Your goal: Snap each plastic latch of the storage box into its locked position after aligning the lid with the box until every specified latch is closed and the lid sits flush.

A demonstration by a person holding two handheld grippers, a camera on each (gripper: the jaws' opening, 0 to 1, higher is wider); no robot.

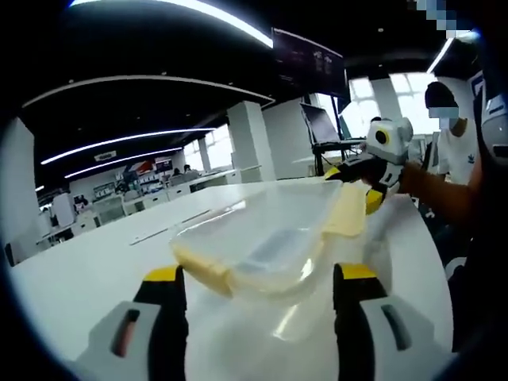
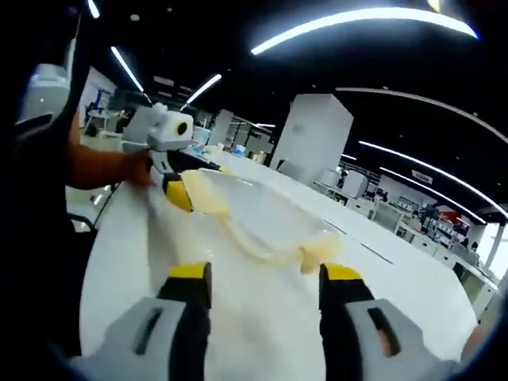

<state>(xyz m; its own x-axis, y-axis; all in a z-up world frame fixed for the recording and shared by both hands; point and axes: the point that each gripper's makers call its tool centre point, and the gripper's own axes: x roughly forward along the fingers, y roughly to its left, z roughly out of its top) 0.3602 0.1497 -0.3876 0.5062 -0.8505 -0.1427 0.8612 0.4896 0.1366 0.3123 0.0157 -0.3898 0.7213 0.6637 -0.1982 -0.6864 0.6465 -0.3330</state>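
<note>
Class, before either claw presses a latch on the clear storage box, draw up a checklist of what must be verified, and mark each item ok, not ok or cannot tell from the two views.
1. Storage box rests on the white table: ok.
2. Lid flush all round: cannot tell; clear plastic hides the seam.
3. Near yellowish latch locked: not ok; it flares outward.
4. Far latch locked: cannot tell; the right claw sits at it.
5. Left claw open, jaws either side of the near end: ok.
6. Right claw's own jaws apart: ok.
</note>
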